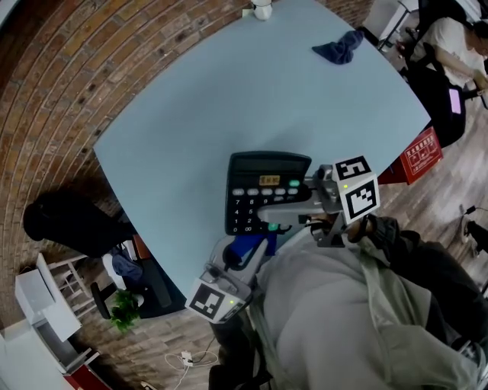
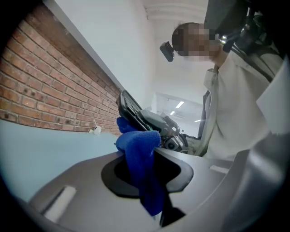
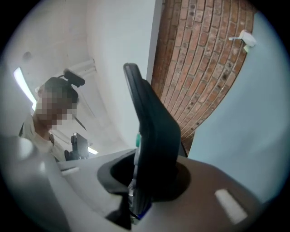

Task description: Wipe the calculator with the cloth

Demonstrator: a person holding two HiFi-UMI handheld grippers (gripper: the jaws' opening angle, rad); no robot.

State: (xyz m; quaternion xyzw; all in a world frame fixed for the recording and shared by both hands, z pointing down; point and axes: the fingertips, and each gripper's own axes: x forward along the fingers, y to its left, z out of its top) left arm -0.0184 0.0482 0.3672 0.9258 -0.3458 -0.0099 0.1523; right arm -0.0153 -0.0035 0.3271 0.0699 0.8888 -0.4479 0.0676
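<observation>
A black calculator with grey keys is held over the near edge of the pale blue table, its key face showing in the head view. My right gripper comes in from the right and is shut on the calculator's near right part. In the right gripper view the calculator stands edge-on between the jaws of the right gripper. My left gripper sits just below it, shut on a bright blue cloth. In the left gripper view, the left gripper grips the cloth, which bunches against the calculator's lower edge.
A second, darker blue cloth lies at the table's far right. A small white object stands at the far edge. A red box and a seated person are to the right, with a potted plant on the brick floor at left.
</observation>
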